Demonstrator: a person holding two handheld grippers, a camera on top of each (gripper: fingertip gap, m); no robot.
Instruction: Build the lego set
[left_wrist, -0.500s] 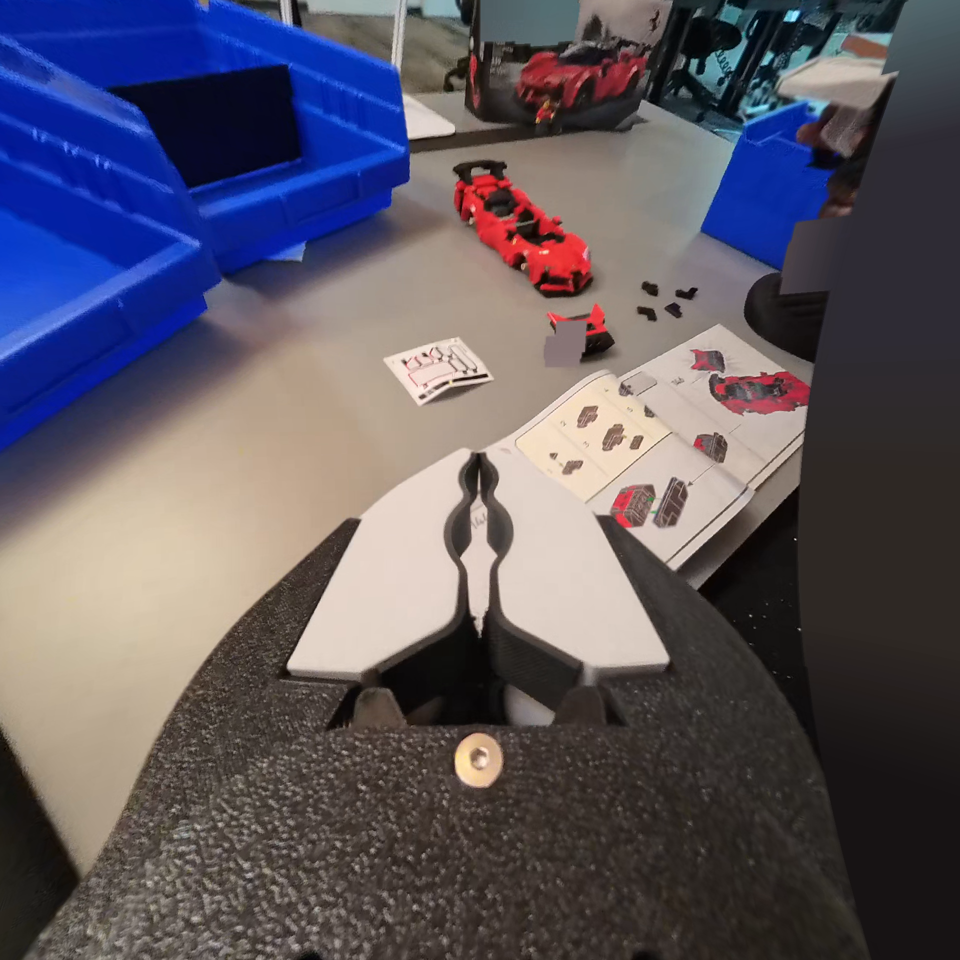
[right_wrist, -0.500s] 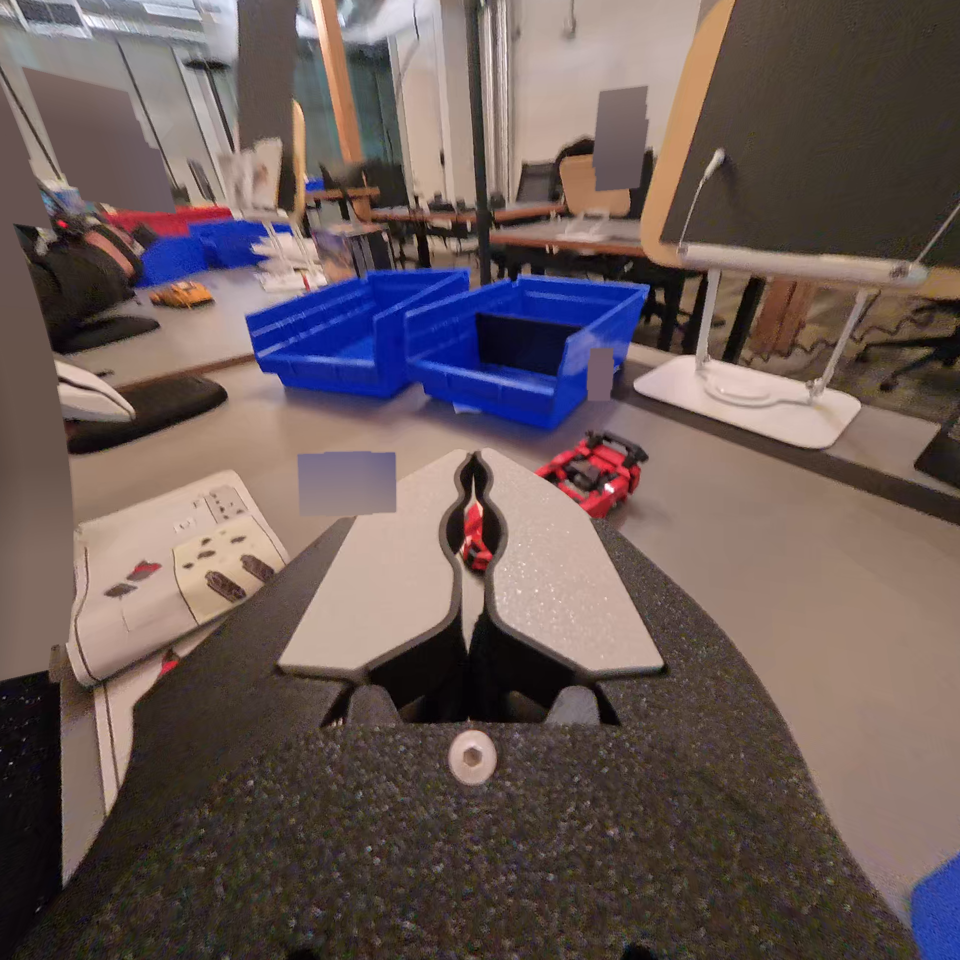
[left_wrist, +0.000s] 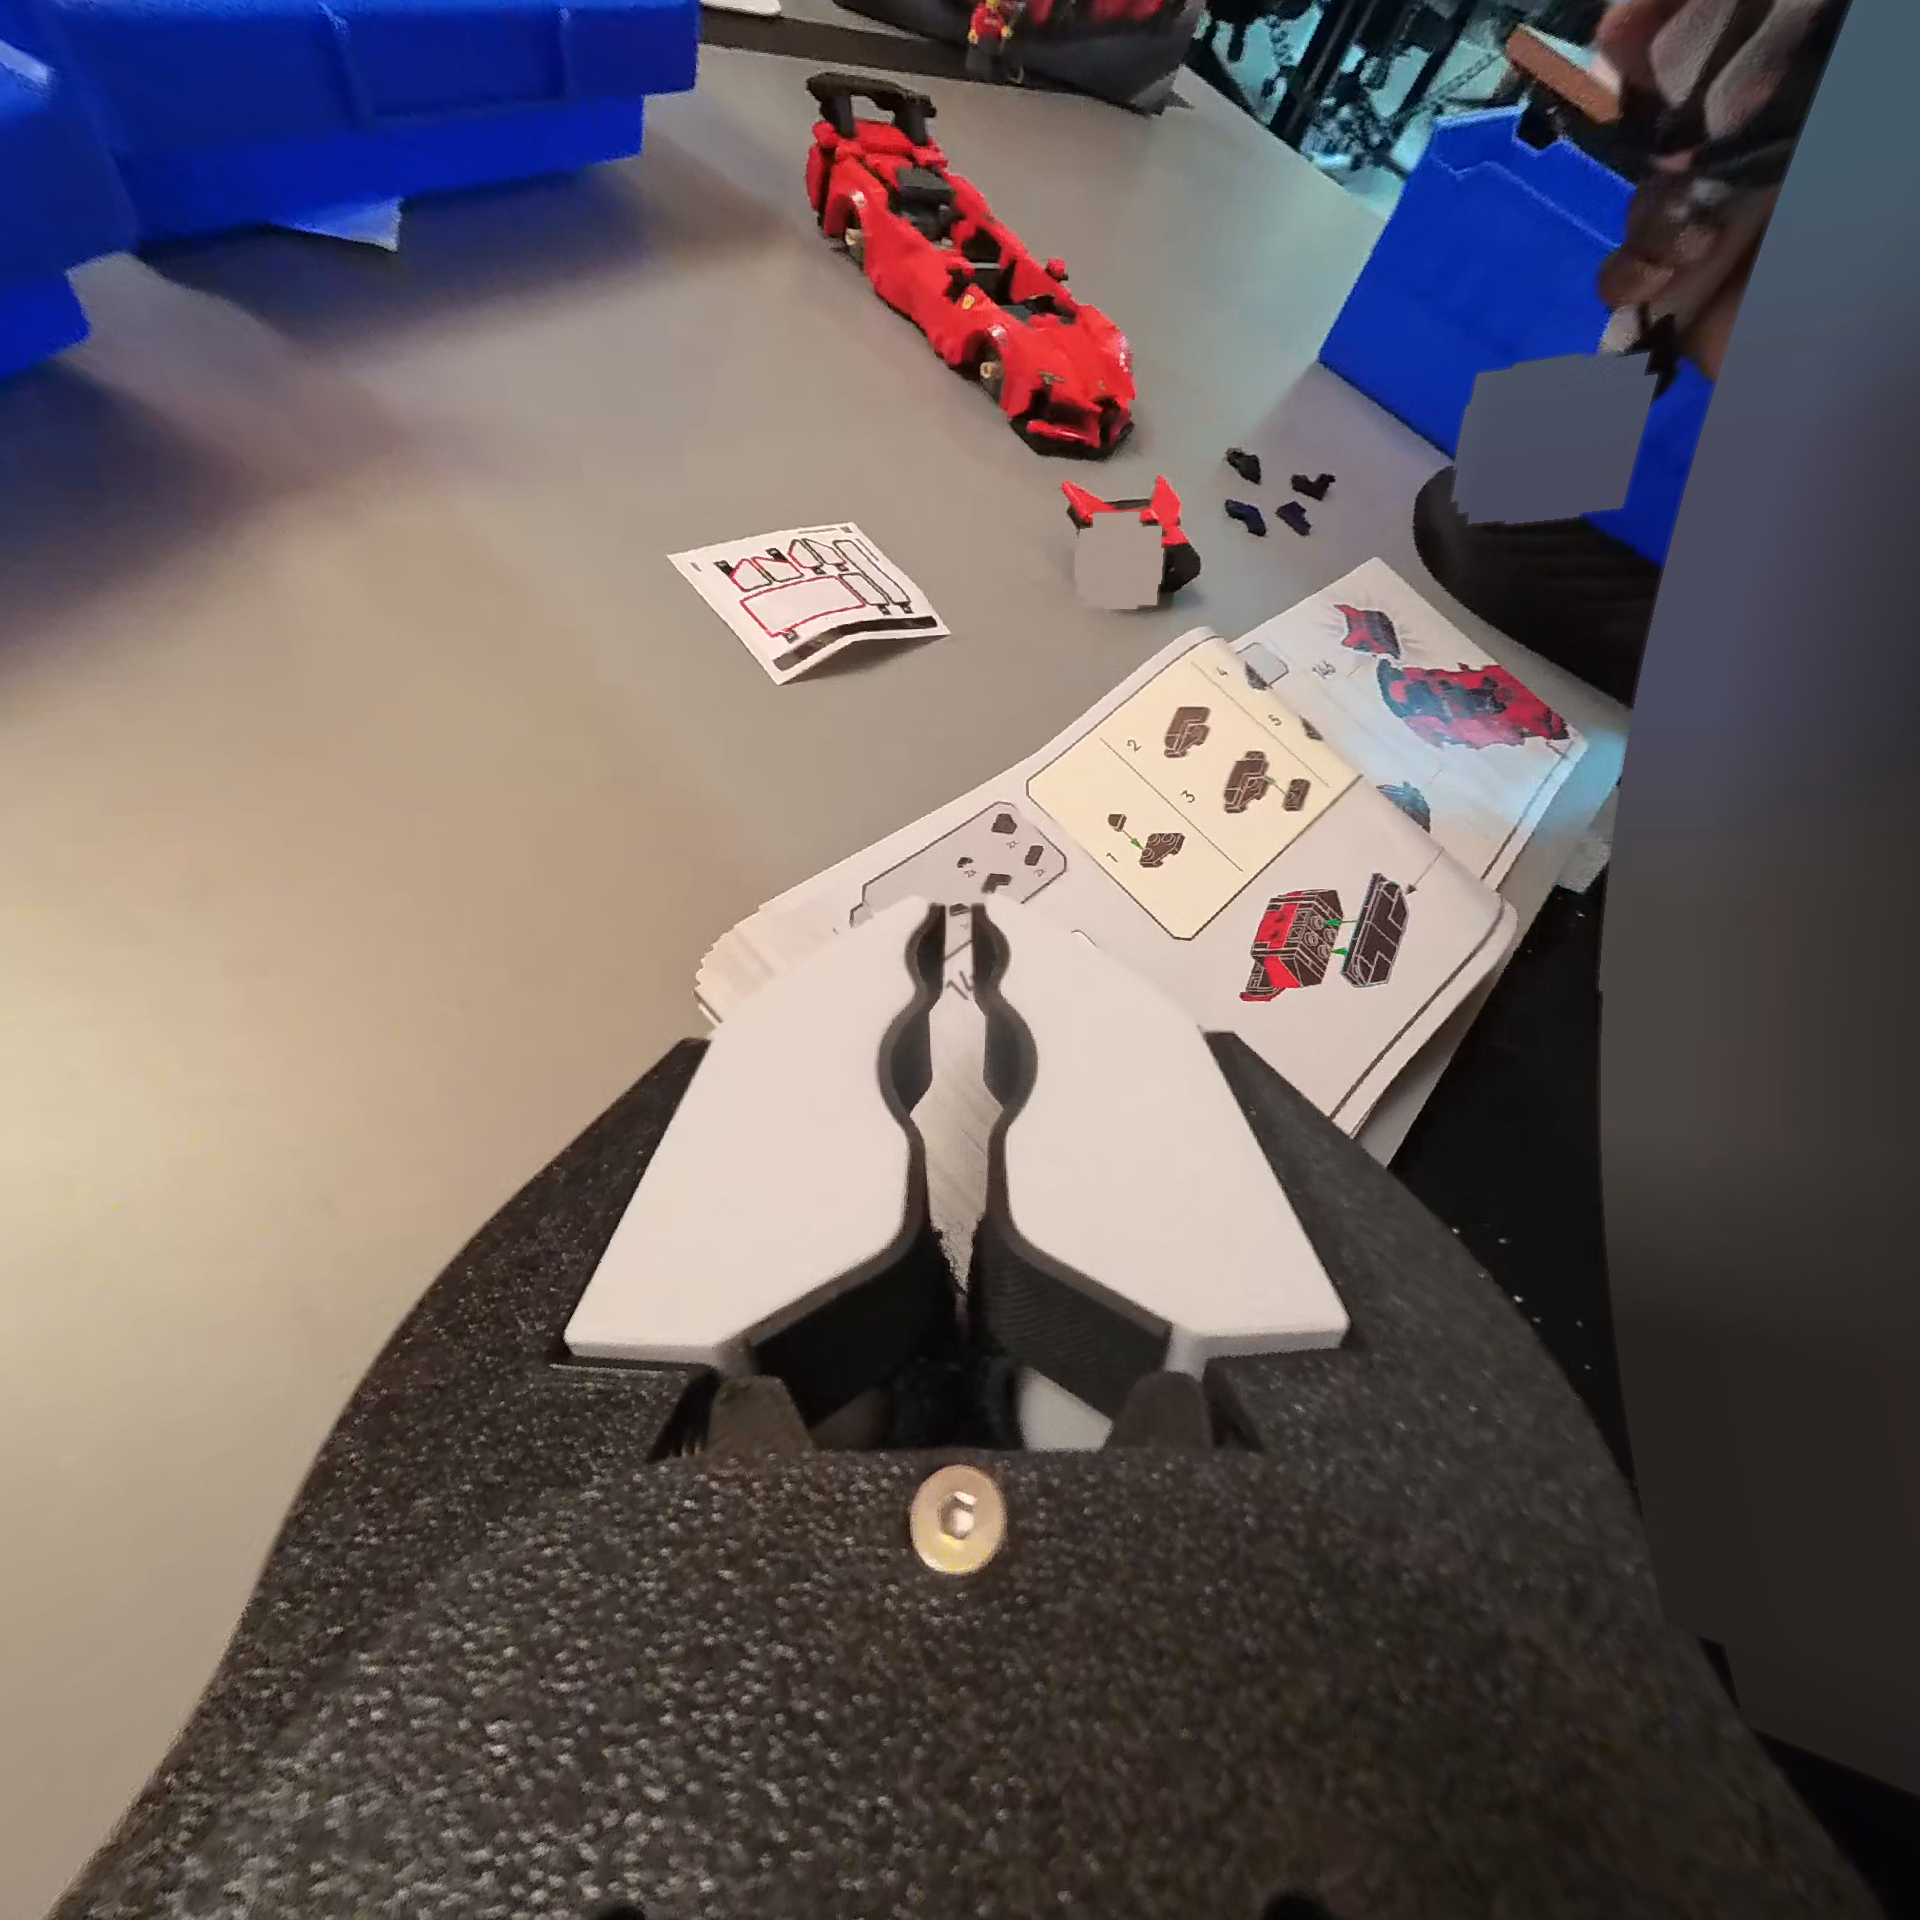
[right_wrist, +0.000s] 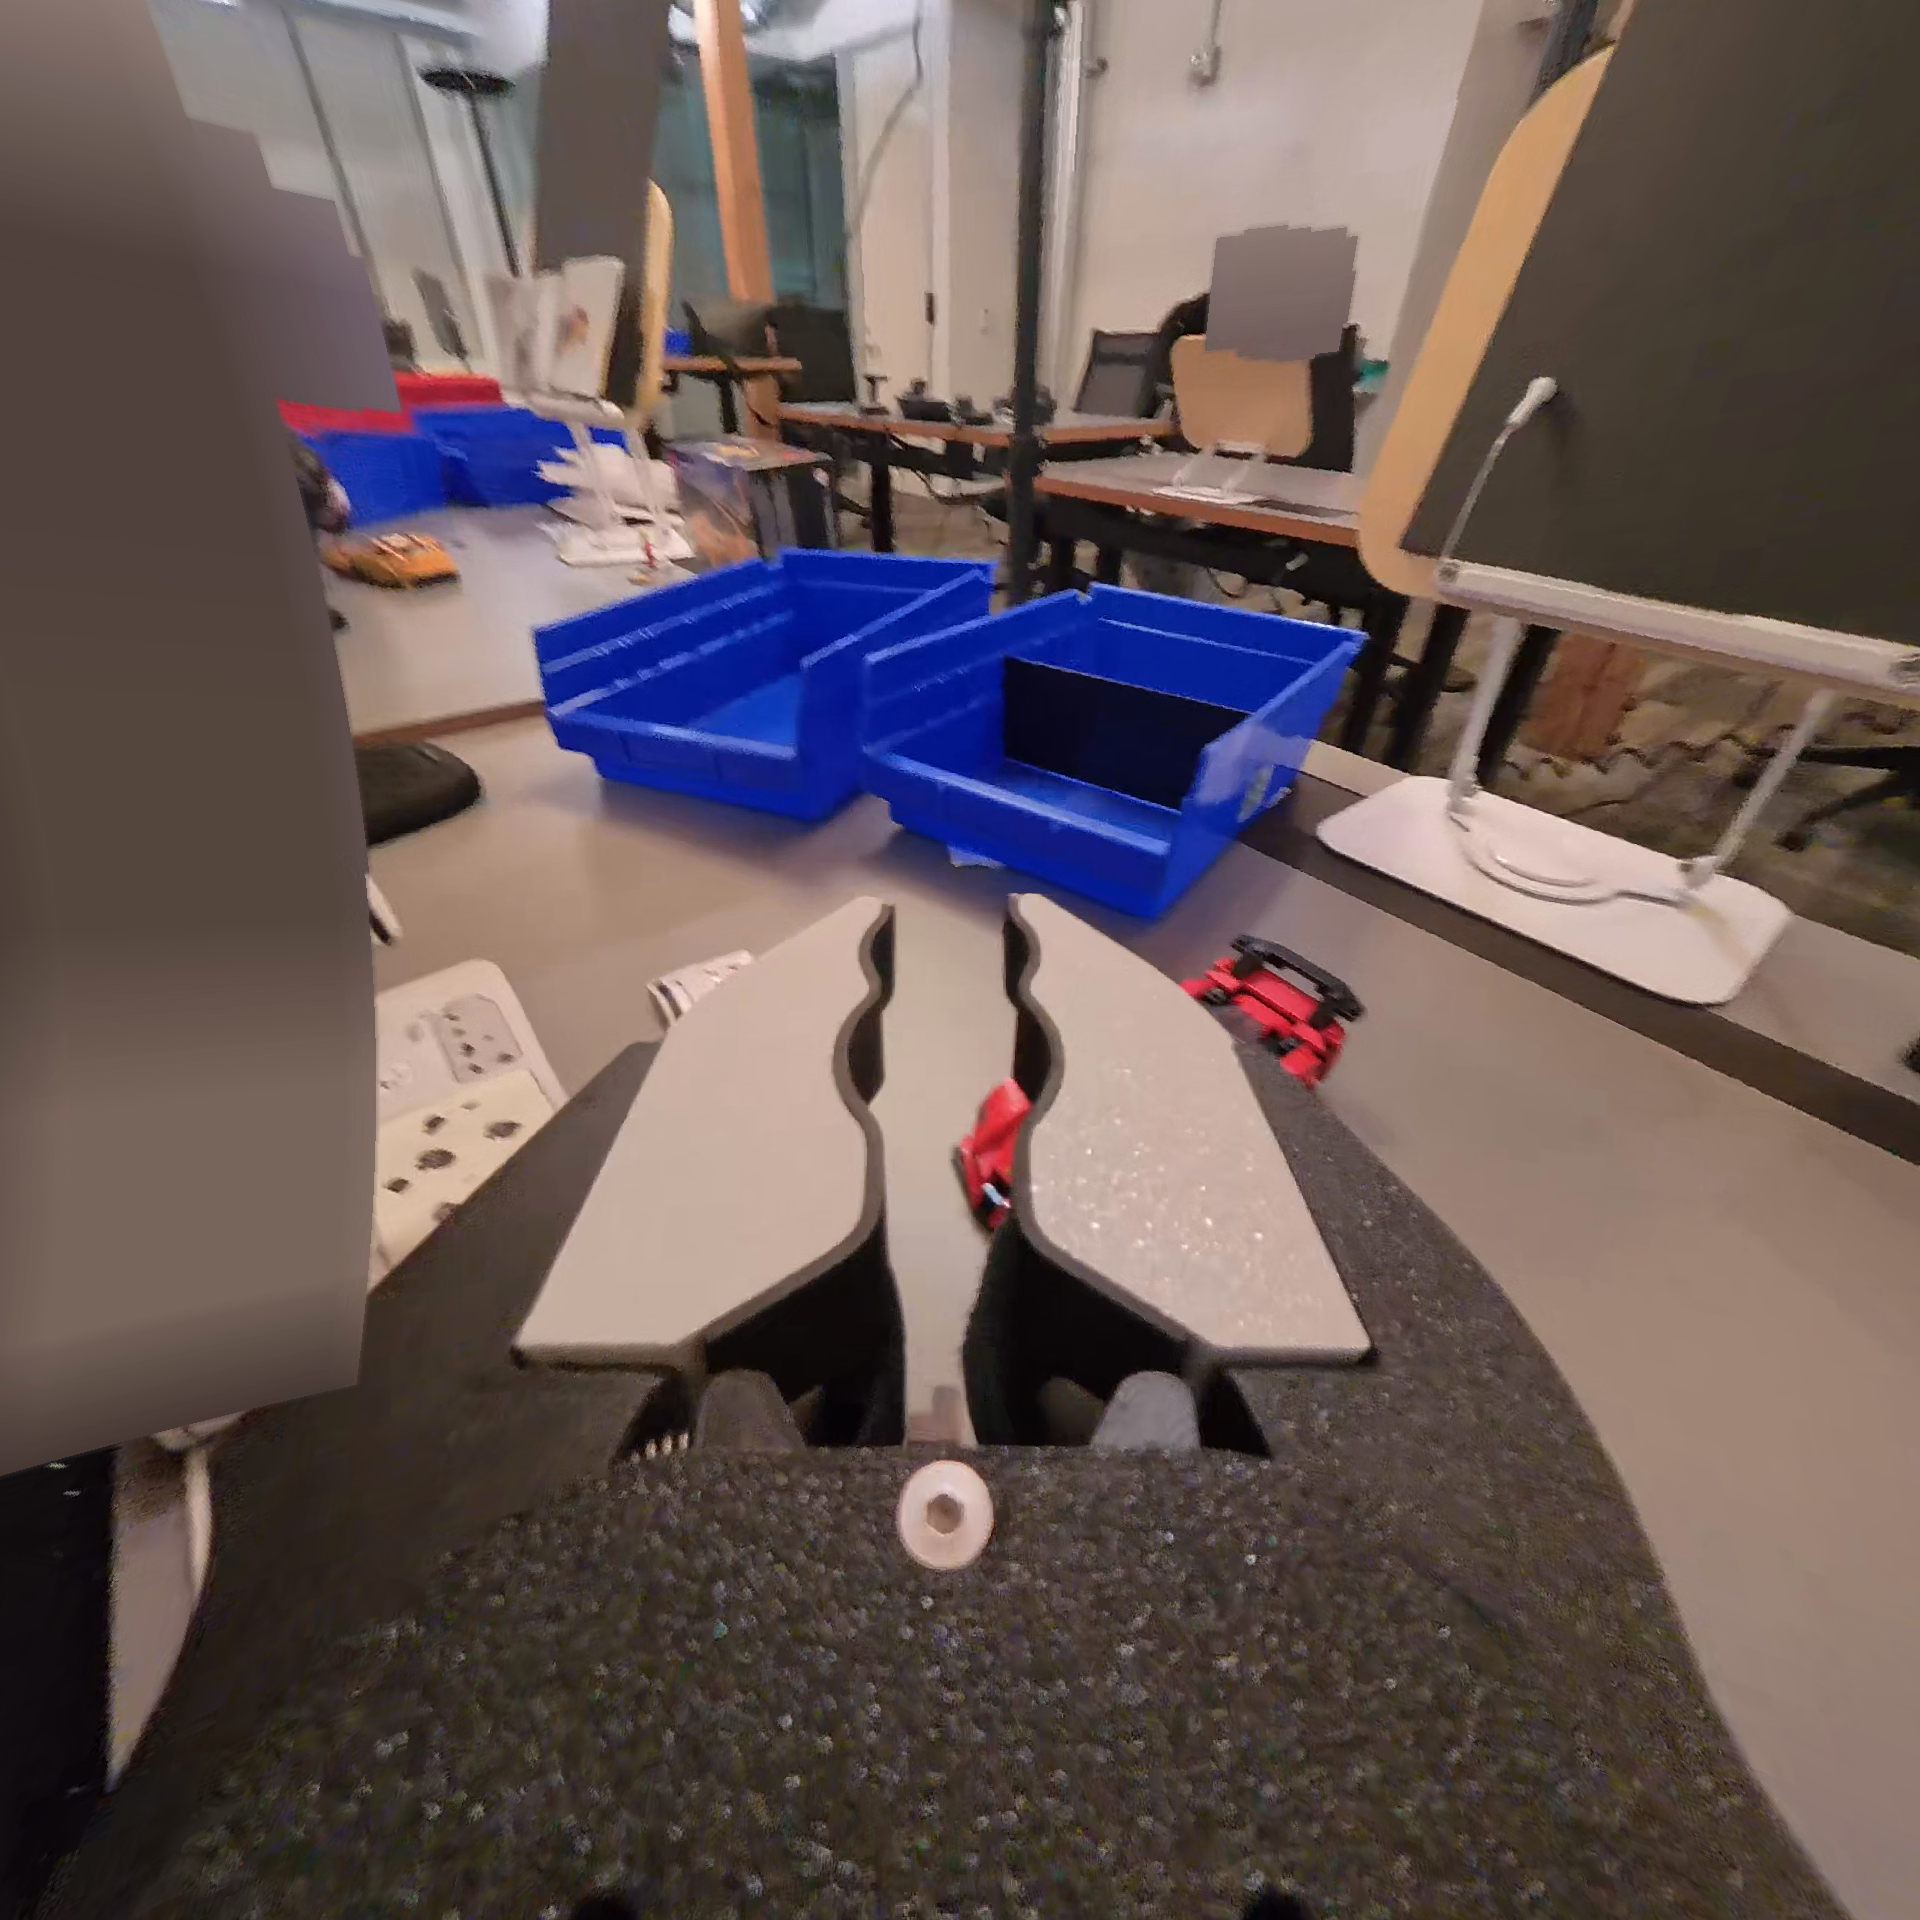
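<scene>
A grey desk (left_wrist: 436, 831) carries everything; the red lego car (left_wrist: 961, 275) lies toward the far edge, its nose pointing at the near right; just past that nose lies a small red-and-black sub-assembly (left_wrist: 1127, 545), with four tiny dark pieces (left_wrist: 1273, 494) beside it; a sticker sheet (left_wrist: 810, 601) lies flat mid-desk; the open instruction booklet (left_wrist: 1247, 831) overhangs the near right edge; two blue bins (right_wrist: 956, 717) stand side by side at the far left.
</scene>
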